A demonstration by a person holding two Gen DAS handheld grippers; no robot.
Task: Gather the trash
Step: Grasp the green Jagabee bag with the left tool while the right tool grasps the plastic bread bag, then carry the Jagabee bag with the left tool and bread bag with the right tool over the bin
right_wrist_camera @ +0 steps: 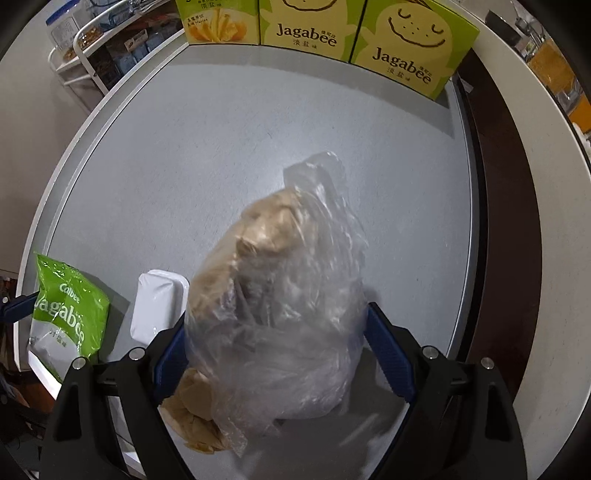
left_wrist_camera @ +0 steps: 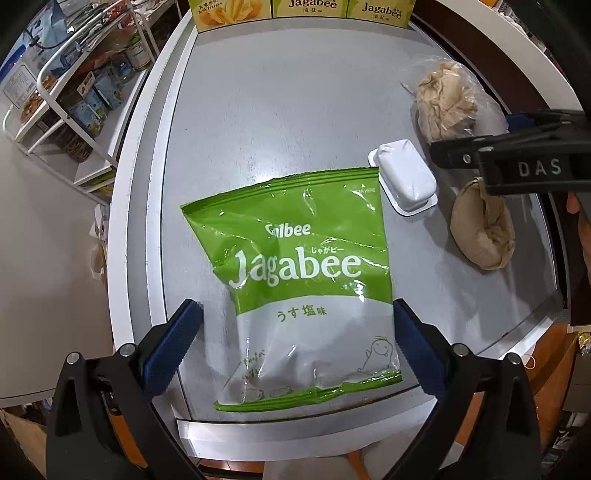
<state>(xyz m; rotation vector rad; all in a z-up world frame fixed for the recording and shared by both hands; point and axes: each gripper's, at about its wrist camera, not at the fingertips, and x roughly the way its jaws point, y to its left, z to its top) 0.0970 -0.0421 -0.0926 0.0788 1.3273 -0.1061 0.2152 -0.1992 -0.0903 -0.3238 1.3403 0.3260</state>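
Trash lies spread on the grey tabletop (left_wrist_camera: 280,122). A clear plastic bag (right_wrist_camera: 295,295) stuffed with crumpled brown paper sits between the blue pads (right_wrist_camera: 388,354) of the right gripper (right_wrist_camera: 280,350); the film bulges against the left pad, but whether the jaws pinch it I cannot tell. More brown paper (right_wrist_camera: 195,417) lies loose at the bag's lower edge. Just left of it is a white plastic tub (left_wrist_camera: 404,177), upside down, its contents hidden. Beside the tub lies a green Jagabee snack bag (left_wrist_camera: 306,280), flat, top edge sealed. The left gripper (left_wrist_camera: 295,339) straddles its lower half with jaws spread wide, pads clear of the film. A second wad of brown paper (left_wrist_camera: 484,236) rests right of the tub. 3 Jagabee boxes (right_wrist_camera: 306,26) stand along the far edge.
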